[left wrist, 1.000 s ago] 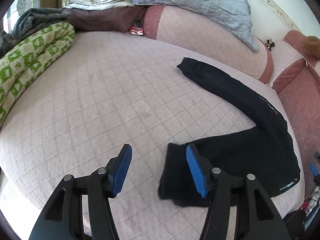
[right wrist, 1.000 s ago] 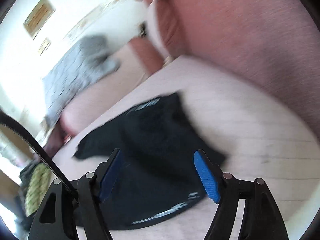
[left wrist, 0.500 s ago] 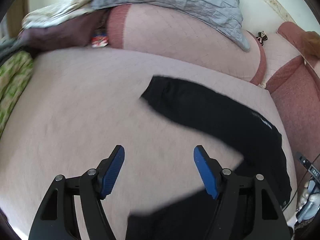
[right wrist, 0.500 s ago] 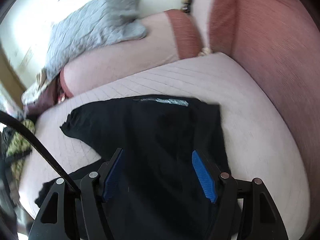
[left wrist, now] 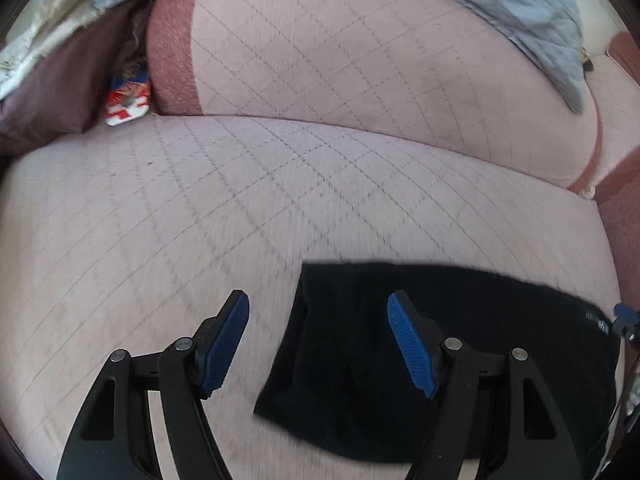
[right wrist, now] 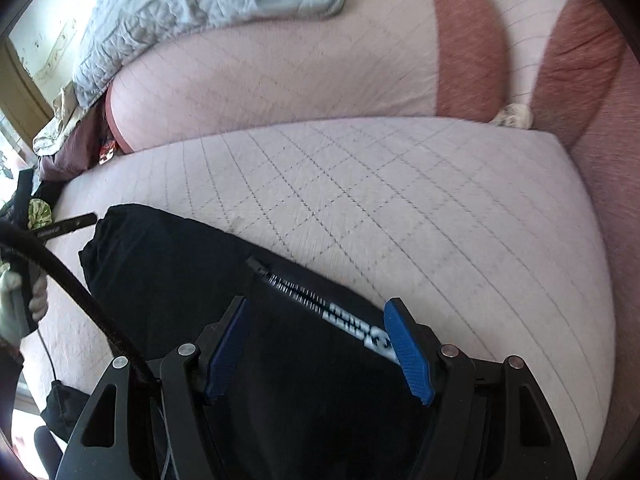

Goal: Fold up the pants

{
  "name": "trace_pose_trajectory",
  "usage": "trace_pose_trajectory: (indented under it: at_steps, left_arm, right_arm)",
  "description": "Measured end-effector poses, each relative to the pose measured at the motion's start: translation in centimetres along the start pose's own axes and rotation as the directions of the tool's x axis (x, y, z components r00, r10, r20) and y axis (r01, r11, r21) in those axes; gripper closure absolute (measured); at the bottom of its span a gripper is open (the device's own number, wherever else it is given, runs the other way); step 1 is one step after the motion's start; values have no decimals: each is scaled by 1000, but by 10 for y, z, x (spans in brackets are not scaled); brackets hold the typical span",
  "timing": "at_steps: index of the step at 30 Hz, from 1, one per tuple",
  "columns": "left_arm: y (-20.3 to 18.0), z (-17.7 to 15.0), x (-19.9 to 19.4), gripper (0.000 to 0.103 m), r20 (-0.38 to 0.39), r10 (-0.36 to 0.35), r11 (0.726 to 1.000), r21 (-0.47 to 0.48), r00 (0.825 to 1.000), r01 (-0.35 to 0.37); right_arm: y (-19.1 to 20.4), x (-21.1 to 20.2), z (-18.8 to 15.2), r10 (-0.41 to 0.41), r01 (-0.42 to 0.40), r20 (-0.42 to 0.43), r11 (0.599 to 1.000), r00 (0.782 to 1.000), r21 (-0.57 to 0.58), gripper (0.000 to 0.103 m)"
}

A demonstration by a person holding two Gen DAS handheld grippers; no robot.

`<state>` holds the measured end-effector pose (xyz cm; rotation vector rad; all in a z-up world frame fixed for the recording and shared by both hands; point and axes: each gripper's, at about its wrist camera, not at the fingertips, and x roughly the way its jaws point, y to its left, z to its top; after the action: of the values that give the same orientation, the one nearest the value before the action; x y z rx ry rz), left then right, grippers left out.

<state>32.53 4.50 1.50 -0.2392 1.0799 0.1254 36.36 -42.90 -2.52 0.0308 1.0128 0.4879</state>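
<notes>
The black pants (left wrist: 460,344) lie flat on the quilted pink bed (left wrist: 200,220), their long axis running left to right across both views. The left gripper (left wrist: 318,344) hangs with its jaws spread wide and holding nothing, straddling the left end of the cloth, so this hand is nearer that end. The right gripper (right wrist: 316,344), equally wide and empty, sits over the end with the white lettering (right wrist: 352,320). Behind the bed stand a pink bolster (left wrist: 360,64) and a grey quilt (right wrist: 192,4); the room is bright with daylight.
</notes>
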Motion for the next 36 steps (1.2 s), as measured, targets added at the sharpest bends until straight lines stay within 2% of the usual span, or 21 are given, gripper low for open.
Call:
trace_pose_trajectory:
  at_steps: [3, 4, 5, 6, 7, 9, 10, 11, 12, 13, 14, 15, 16, 19, 23, 27, 30, 31, 34, 36]
  left_arm:
    - [-3, 9, 20, 32, -32, -59, 998, -12, 998, 58]
    - [-6, 11, 28, 29, -51, -78, 997, -8, 996, 78]
    - [-11, 12, 32, 24, -50, -75, 997, 8, 996, 75]
    - [-17, 12, 35, 13, -44, -72, 997, 30, 996, 74]
    - [-27, 12, 39, 7, -50, -69, 995, 66, 996, 72]
    - [-38, 10, 43, 7, -47, -34, 993, 114, 998, 39]
    - [-44, 9, 44, 15, -44, -32, 990, 138, 999, 38]
    - [-50, 7, 41, 29, -32, -23, 987, 157, 999, 27]
    - [-55, 6, 37, 61, -22, -31, 985, 171, 999, 34]
    - [-56, 6, 34, 92, -31, -69, 983, 171, 997, 73]
    - [-58, 5, 30, 92, -52, -120, 979, 161, 991, 127]
    - [-63, 2, 24, 92, -41, -110, 978, 175, 993, 116]
    - [-70, -2, 15, 92, -11, -73, 974, 215, 997, 74]
    - [-77, -11, -9, 92, 35, -56, 970, 240, 998, 46]
    - [-74, -31, -65, 92, 118, -91, 972, 228, 989, 63]
    - [-68, -61, -117, 91, 179, -126, 968, 239, 976, 82]
    - [-59, -104, -157, 91, 219, -150, 960, 266, 964, 89]
    - [-57, -116, -164, 91, 226, -158, 958, 270, 961, 94]
    - [-49, -173, -192, 90, 241, -167, 952, 291, 956, 93]
    - [-43, -216, -201, 88, 238, -142, 948, 313, 961, 62]
  right_arm:
    - [-6, 18, 8, 19, -20, -28, 1000, 999, -5, 28]
    - [-8, 24, 9, 30, -30, -39, 1000, 999, -1, 28]
    - [-8, 31, 10, 40, -40, -54, 999, 998, -1, 28]
    - [-6, 36, 11, 48, -49, -69, 999, 996, -7, 29]
    - [-4, 41, 10, 60, -62, -86, 998, 994, -17, 31]
    - [8, 49, 6, 40, -48, -102, 996, 994, -77, 32]
    - [12, 50, 5, 25, -36, -103, 994, 994, -107, 37]
    - [15, 51, 4, 10, -23, -100, 992, 995, -126, 45]
    - [14, 51, 4, 3, -15, -97, 992, 995, -126, 66]
    - [11, 49, 4, 24, -35, -100, 993, 995, -110, 84]
    - [9, 46, 4, 58, -67, -105, 994, 993, -83, 87]
    - [11, 42, 3, 54, -63, -98, 994, 994, -88, 90]
    - [14, 40, 1, 44, -53, -94, 994, 995, -100, 91]
    - [27, 26, -4, 22, -28, -59, 993, 998, -114, 91]
    - [41, -7, -14, -14, 14, -5, 994, 1000, -111, 91]
    - [57, -56, -40, -28, 32, 40, 994, 999, -106, 92]
    - [69, -91, -75, -34, 40, 56, 994, 998, -105, 92]
    - [74, -101, -88, -32, 32, 2, 996, 999, -85, 92]
    - [92, -124, -138, -35, 33, -22, 994, 999, -107, 92]
    - [100, -130, -174, -30, 23, -59, 994, 998, -111, 92]
